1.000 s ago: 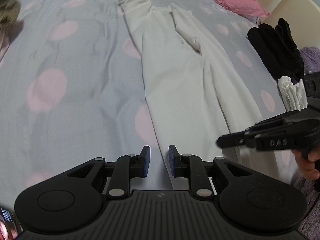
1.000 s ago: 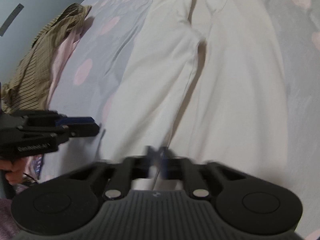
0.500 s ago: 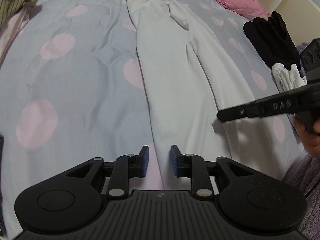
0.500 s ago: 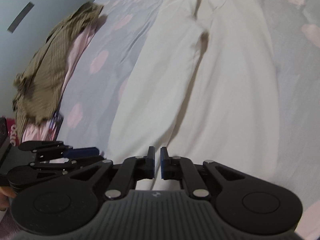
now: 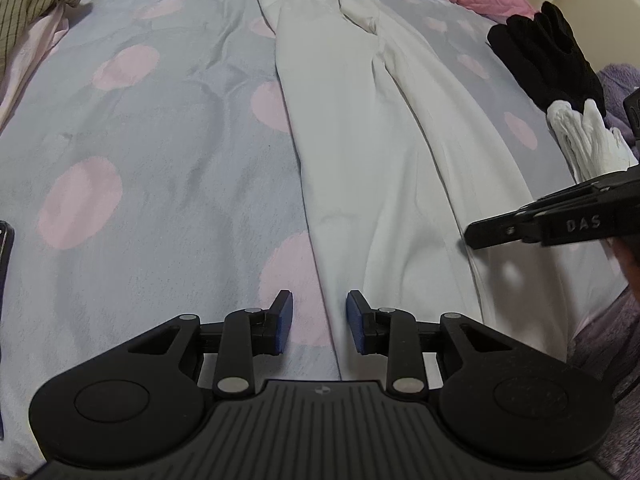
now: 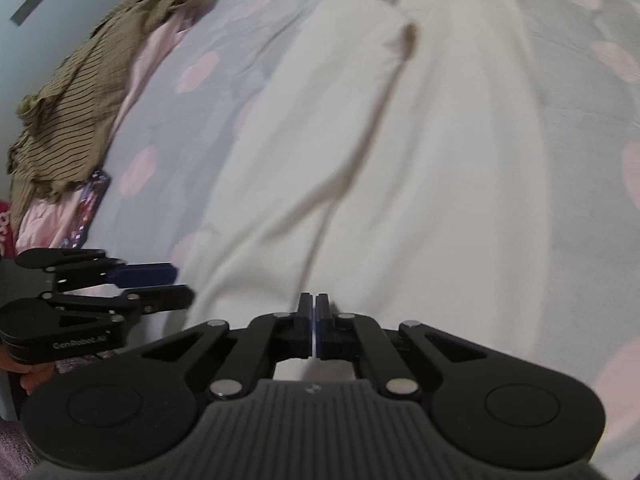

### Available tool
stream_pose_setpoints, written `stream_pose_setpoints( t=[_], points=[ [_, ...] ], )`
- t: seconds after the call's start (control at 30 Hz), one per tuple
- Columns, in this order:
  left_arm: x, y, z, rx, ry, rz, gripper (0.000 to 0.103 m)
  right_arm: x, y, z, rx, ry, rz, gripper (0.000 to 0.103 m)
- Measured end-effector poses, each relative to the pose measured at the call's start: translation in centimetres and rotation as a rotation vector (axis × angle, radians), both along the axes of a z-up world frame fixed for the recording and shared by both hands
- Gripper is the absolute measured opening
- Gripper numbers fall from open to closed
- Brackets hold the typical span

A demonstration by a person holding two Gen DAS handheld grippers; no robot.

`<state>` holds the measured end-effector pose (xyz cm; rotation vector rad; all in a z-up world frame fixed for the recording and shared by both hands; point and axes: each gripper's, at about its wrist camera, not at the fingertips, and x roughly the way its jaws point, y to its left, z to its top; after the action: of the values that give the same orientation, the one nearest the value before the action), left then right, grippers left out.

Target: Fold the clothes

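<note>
I have the long white cotton trousers [image 5: 360,152] laid flat on the grey bedsheet with pink dots [image 5: 160,160], their long axis running straight away from both of my grippers, waist end nearest me and the two legs reaching toward the far pillow. My left gripper [image 5: 319,322] hangs open, pads apart, straddling the trousers' left edge at the near end and holding nothing. My right gripper [image 6: 314,330] has its jaws pressed nearly together over the middle of the near end; a thin pale sliver shows between the pads, but I cannot tell whether that is pinched fabric or just cloth behind. I judge the left is better placed for the edge corner. The near hem itself is hidden under both gripper bodies, and the right view is blurred. A striped olive garment [image 6: 80,92] and a black glove [image 5: 548,56] lie well off to either side.
</note>
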<state>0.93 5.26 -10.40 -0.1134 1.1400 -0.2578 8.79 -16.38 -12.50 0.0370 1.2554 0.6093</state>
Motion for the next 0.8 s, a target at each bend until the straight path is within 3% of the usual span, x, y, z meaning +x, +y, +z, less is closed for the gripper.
stream_pose_setpoints(
  t=[0.23, 0.57, 0.67, 0.8],
  points=[
    [-0.7, -0.2, 0.0, 0.006, 0.016, -0.019, 0.028, -2.3, -1.8, 0.5, 0.071, 0.023, 0.022, 0.008],
    [-2.2, -0.7, 0.3, 0.020, 0.039, -0.038, 0.028, -7.5, -0.1, -1.1, 0.062, 0.056, 0.259, 0.010],
    [-2.5, -1.0, 0.5, 0.025, 0.036, -0.049, 0.028, -8.2, 0.3, -1.5, 0.066, 0.052, 0.299, 0.025],
    [-2.9, -1.5, 0.8, 0.020, 0.033, -0.059, 0.028, -8.7, 1.0, -1.4, 0.040, 0.018, 0.344, 0.027]
  ],
)
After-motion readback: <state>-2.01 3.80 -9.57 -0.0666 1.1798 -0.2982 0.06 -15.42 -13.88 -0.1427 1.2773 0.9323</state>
